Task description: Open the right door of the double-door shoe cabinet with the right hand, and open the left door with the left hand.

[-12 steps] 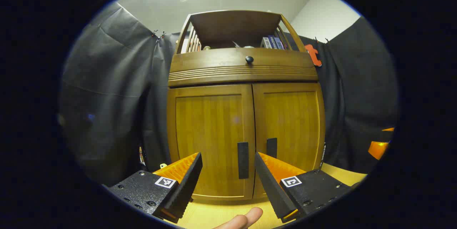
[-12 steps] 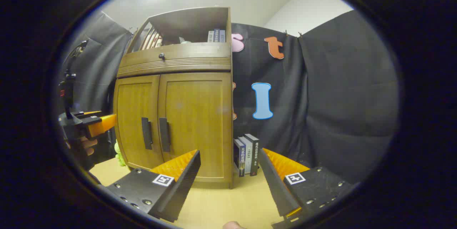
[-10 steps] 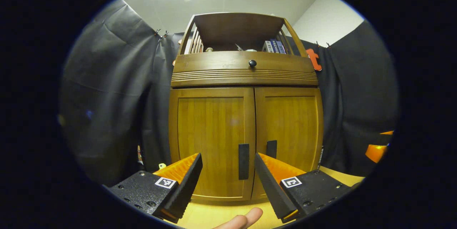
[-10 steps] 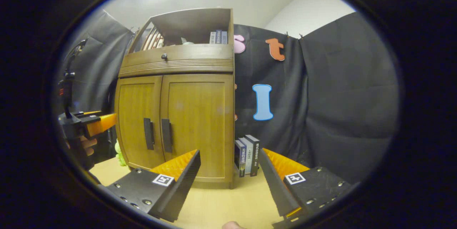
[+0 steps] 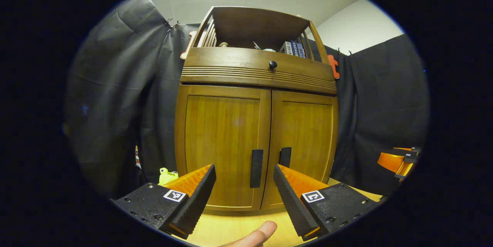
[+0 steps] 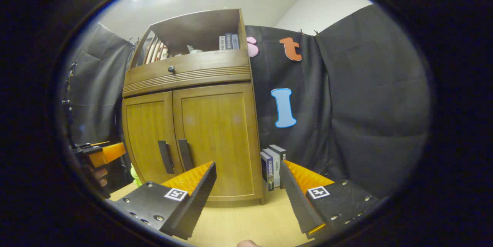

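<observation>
The shoe cabinet (image 5: 256,123) stands on the desk (image 6: 246,224) against the black cloth wall, with both doors closed. The left door (image 5: 221,145) and right door (image 5: 304,135) meet at the middle, each with a dark upright handle beside the seam: the left handle (image 5: 256,168) and the right handle (image 5: 285,157). The left gripper (image 5: 243,185) hovers in front of the cabinet, jaws released, framing the left handle without touching it. The right gripper (image 6: 248,185) sits off the cabinet's right corner, jaws released and holding nothing. Books (image 6: 272,170) stand on the desk just beside the cabinet's right side. A small green toy (image 5: 166,175) lies by the cabinet's left side.
</observation>
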`<state>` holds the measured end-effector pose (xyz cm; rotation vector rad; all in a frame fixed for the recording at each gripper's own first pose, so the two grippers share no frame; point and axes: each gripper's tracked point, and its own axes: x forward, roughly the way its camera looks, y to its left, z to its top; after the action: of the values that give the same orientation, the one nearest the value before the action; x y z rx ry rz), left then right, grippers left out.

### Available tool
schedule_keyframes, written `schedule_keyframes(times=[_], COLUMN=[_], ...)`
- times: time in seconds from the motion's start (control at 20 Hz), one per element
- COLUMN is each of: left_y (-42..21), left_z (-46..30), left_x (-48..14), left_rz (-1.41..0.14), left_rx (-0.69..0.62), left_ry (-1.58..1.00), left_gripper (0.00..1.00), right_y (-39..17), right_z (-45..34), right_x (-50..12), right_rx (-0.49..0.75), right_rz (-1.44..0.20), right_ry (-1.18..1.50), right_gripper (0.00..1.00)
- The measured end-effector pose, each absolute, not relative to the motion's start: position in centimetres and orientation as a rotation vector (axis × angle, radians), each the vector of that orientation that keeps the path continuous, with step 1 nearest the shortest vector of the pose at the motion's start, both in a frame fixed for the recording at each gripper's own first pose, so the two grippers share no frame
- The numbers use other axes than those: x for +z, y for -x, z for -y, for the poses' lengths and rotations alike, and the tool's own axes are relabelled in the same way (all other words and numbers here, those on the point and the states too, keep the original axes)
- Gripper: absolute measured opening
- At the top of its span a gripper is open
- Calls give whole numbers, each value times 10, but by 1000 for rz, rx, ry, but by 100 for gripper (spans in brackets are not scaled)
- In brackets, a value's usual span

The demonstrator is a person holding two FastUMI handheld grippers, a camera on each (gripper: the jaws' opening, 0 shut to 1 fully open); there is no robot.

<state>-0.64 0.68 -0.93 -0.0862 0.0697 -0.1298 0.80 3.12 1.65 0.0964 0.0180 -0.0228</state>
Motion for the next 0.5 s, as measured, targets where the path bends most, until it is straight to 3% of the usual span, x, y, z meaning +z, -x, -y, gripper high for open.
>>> schedule_keyframes(times=[0.05,0.2,0.25,0.5], left_y=[4,0,0,1], left_z=[-8,-7,-5,3], left_x=[-10,-16,-19,-21], left_rz=[-72,-96,-109,-124], left_rx=[-127,-131,-142,-192], left_ry=[83,83,87,79], left_gripper=[89,89,94,94], right_y=[-8,-10,-10,-9], right_z=[-35,-46,-49,-54], right_x=[15,10,13,21], right_rx=[-20,-6,4,26], right_rz=[-20,-39,-32,-9], right_ry=[-88,-76,-77,-108], right_gripper=[97,98,98,96])
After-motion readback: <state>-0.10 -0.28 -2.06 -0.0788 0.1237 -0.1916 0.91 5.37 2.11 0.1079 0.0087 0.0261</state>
